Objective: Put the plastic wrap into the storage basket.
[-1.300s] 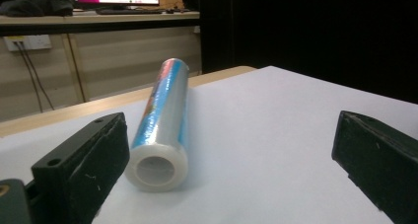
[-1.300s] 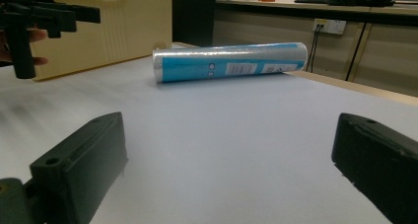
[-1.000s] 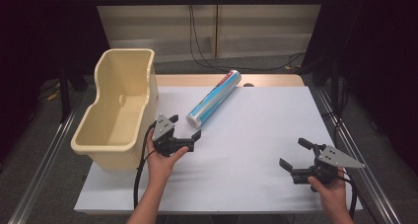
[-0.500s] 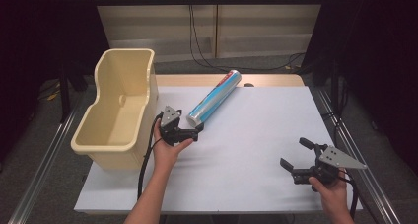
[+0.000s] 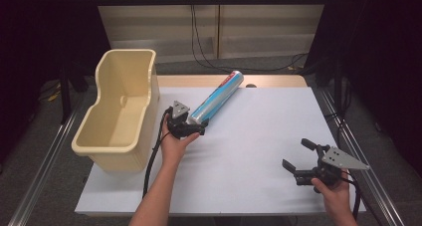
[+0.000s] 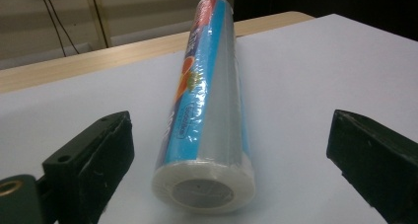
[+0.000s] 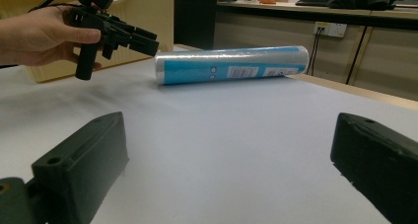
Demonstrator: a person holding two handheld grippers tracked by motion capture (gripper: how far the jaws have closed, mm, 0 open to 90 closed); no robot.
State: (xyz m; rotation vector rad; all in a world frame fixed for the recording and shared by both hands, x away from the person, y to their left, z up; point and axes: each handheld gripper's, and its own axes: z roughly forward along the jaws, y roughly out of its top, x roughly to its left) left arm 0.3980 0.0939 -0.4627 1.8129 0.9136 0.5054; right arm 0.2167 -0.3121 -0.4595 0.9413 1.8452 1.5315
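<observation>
A long roll of clear film in a blue printed wrapper (image 5: 216, 99) lies slantwise on the white table sheet (image 5: 263, 131). My left gripper (image 5: 200, 128) sits at the roll's near end. In the left gripper view the roll (image 6: 207, 110) lies between the two jaws of the left gripper (image 6: 234, 130), with a gap on each side. The jaws have just been closing and are still open, and neither pad touches the roll. My right gripper (image 5: 295, 154) is held open near the front right of the sheet, with nothing between its fingers. From the right gripper view the roll (image 7: 231, 64) is far off.
A tall cream plastic bin (image 5: 139, 151) stands at the table's left edge, close beside the left hand. The wooden table edge (image 5: 278, 80) runs behind the sheet, and cables hang at the back wall. The sheet between the two grippers is bare.
The left gripper has moved forward and to the right, from beside the bin up to the roll's near end. The right gripper has stayed where it was.
</observation>
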